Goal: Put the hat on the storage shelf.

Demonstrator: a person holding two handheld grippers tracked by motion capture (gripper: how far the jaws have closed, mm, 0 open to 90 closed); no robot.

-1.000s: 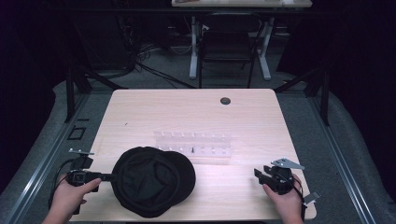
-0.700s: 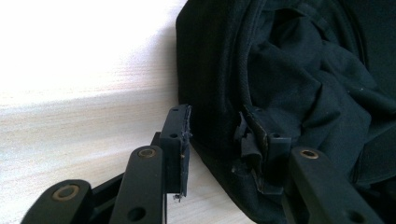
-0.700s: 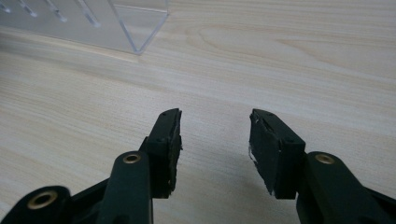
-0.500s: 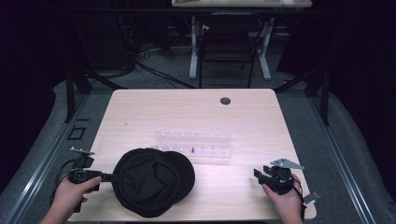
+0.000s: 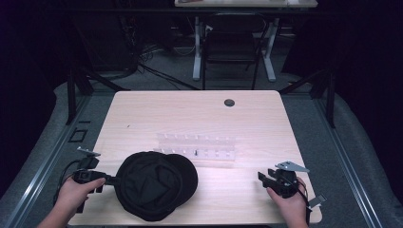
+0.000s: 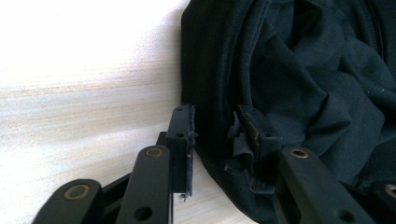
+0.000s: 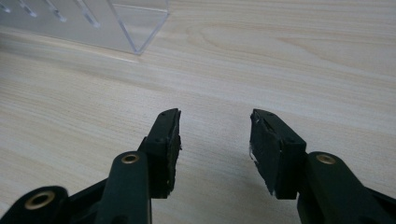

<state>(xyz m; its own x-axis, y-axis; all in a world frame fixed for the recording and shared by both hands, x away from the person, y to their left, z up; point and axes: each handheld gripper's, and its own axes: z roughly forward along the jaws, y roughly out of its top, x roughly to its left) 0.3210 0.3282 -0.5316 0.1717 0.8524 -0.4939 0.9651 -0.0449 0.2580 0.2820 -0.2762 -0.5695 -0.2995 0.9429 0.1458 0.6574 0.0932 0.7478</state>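
A: Where is the black cap (image 5: pixel 154 183)?

B: At the table's (image 5: pixel 199 114) near-left edge, soft and crumpled, hollow side up, lying wider left to right.

A: And the hands?

B: The left gripper (image 6: pixel 212 133), held low and level, has the cap's rim between barely parted jaws. The right gripper (image 7: pixel 215 140) rests gaping, holding nothing, near a clear rack (image 5: pixel 197 148).

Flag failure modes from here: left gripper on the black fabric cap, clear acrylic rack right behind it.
1. The left gripper pinches only the rim of the black fabric cap; the soft cloth could slip out.
2. The cap lies against the clear acrylic rack; pulling it might drag the rack.
3. The right gripper hangs open, steadying nothing.
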